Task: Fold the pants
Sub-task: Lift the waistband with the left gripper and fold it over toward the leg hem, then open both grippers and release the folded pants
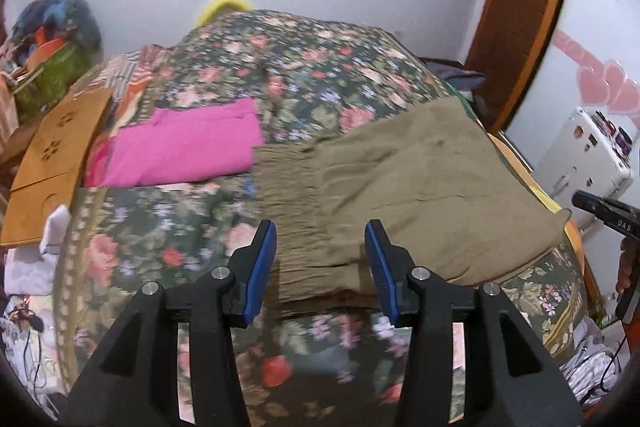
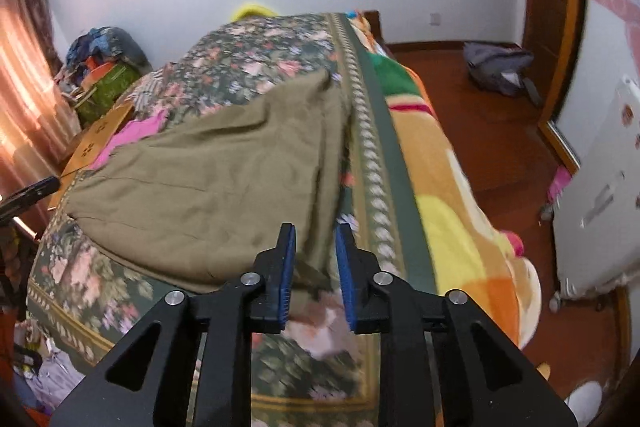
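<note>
Floral bed [image 1: 304, 75] under olive pants [image 1: 404, 187], pink cloth [image 1: 188, 147].

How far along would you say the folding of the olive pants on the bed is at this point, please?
Done: the olive pants lie flat on the floral bedspread, apparently already folded lengthwise, beside a folded pink garment. In hand: nothing; the left gripper is open over the elastic waistband, and the right gripper is open at the leg end. Left: grip both ends and fold the pants across.
</note>
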### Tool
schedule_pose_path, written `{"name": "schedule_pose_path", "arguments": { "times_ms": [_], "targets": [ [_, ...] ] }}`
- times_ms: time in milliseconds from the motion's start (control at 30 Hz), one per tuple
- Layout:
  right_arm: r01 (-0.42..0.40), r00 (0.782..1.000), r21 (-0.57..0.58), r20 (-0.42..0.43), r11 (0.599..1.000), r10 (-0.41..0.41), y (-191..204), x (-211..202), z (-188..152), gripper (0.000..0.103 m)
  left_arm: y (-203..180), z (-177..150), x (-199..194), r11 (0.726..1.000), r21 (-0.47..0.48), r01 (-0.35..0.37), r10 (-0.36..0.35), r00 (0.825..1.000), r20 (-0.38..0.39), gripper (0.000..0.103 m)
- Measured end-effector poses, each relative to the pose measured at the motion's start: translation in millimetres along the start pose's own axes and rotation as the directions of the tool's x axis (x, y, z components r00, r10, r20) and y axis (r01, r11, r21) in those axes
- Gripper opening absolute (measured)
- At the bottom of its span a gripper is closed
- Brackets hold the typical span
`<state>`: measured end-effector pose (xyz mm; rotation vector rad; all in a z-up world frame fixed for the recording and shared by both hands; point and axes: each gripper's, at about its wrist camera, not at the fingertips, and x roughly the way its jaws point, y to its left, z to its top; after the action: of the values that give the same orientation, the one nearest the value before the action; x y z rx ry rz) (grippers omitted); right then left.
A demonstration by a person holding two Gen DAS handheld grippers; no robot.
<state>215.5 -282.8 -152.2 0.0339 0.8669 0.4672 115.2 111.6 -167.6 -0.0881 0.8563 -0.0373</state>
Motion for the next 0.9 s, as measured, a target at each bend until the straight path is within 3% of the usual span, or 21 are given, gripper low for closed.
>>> {"name": "schedule_pose_path", "arguments": {
  "times_ms": [133,333,467,600,767,833,900],
  "targets": [
    [-0.056,0.998,-0.032,-0.023,0.998,0.056,21,16,-1,0.02,-18,-9,21,0.999,0.028,0.023,-0.022,0.999,-0.039,0.046],
    [-0.084,0.987,-0.023,-0.14,0.996,0.08,28,54,-24,0.02,-27,-23,43,0.999,0.04,0.013,-0.011,0.998,-0.06,0.048],
    [-0.053,0.988,-0.05,-0.145,0.997,0.045,27,53,-25,0.032,-28,-23,41,0.999,0.043,0.008,-0.005,0.999,-0.051,0.05],
    [-0.052,0.986,-0.057,-0.163,0.997,0.042,21,48,-15,0.036,-17,-9,29,1.0,0.0,0.023,-0.023,0.999,-0.042,0.05],
    [-0.035,0.993,-0.07,-0.116,0.997,0.026,19,42,4,0.043,7,23,14,0.999,-0.022,-0.043,0.043,0.999,0.028,0.05],
    [-0.032,0.996,-0.063,-0.09,0.997,0.026,17,41,13,0.052,18,39,18,0.996,-0.026,-0.09,0.091,0.995,0.039,0.05],
    [-0.023,0.998,-0.062,-0.062,0.998,0.019,14,41,24,0.052,30,52,25,0.993,-0.045,-0.106,0.108,0.993,0.042,0.05]
  ]
}}
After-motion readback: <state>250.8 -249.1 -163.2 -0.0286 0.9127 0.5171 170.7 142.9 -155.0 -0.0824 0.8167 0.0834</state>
